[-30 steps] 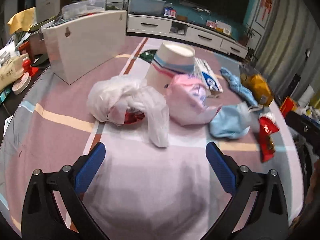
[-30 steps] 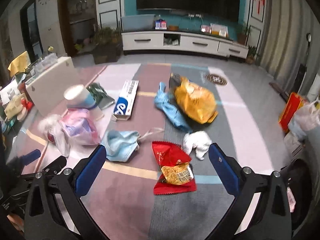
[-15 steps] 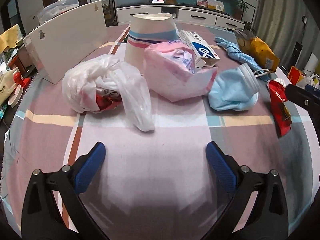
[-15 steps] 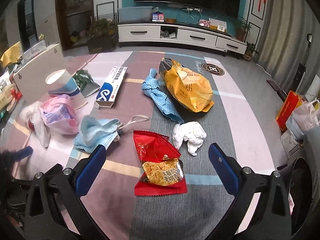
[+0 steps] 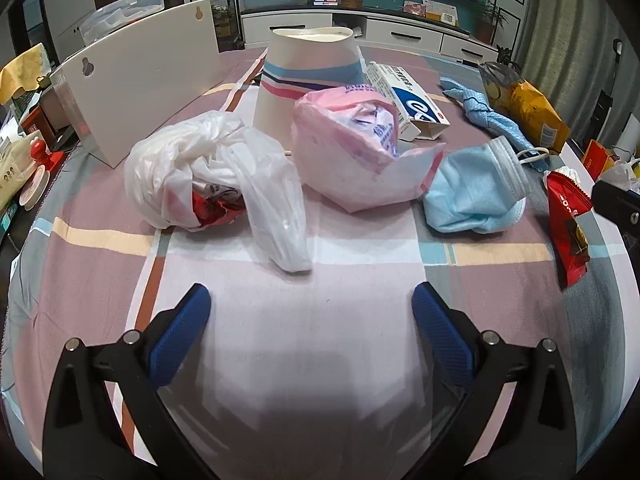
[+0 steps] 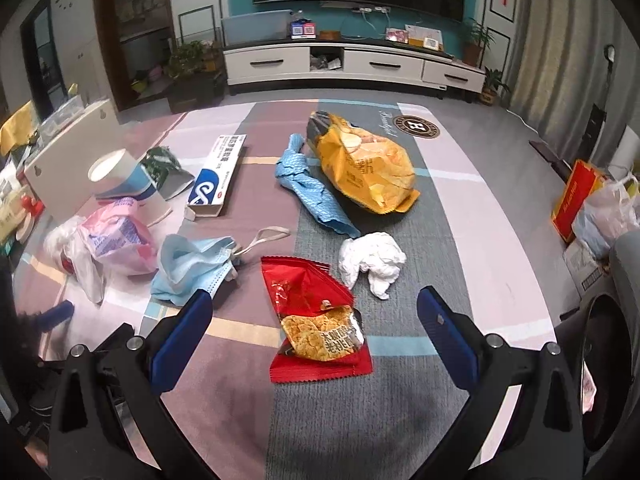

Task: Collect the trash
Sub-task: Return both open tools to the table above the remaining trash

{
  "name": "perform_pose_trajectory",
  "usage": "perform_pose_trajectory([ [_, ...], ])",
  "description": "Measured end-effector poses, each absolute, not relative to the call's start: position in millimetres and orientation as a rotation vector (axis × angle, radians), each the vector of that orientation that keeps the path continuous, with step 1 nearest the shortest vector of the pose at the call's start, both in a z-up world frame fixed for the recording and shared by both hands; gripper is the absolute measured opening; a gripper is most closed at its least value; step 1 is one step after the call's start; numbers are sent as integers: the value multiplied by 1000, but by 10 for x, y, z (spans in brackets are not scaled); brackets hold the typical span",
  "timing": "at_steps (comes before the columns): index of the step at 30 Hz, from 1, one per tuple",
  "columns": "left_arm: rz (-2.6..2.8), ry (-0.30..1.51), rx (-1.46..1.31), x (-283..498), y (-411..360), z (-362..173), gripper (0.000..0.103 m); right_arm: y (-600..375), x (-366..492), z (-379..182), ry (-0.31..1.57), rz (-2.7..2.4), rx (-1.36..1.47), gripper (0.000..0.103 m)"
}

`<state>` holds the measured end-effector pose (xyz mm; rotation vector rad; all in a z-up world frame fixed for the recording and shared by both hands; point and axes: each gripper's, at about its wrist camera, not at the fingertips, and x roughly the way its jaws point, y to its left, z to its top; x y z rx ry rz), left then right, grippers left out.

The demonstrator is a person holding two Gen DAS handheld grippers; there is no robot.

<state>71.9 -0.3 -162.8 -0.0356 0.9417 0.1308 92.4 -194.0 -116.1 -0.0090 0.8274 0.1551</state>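
Both tools are hanging over the striped tablecloth with their blue-padded jaws spread wide and nothing between them. The left gripper is sitting low in its frame, pointing at the white plastic bag lying just ahead at centre left, with the pink packet touching an upturned paper cup at top centre. A blue face mask is lying to the right of those. The right gripper is framing the red snack wrapper at the lower middle of its picture, with a crumpled white tissue just above and right, a blue cloth and a yellow chip bag farther up, and a toothpaste box at upper left.

By my reckoning this is the approach, with nothing picked up yet. No bin is showing. The left tool seems to be lining up on the plastic bag, the right on the red wrapper. Next, each would need to drop lower, straddle a raised fold of the thin film, and close without snagging the cloth beneath.
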Motion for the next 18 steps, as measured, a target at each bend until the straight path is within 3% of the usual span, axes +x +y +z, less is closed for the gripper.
perform_pose_trajectory([
  [18,131,942,-36,720,0,-1627,101,-2275,497,-566,805,87,202,100],
])
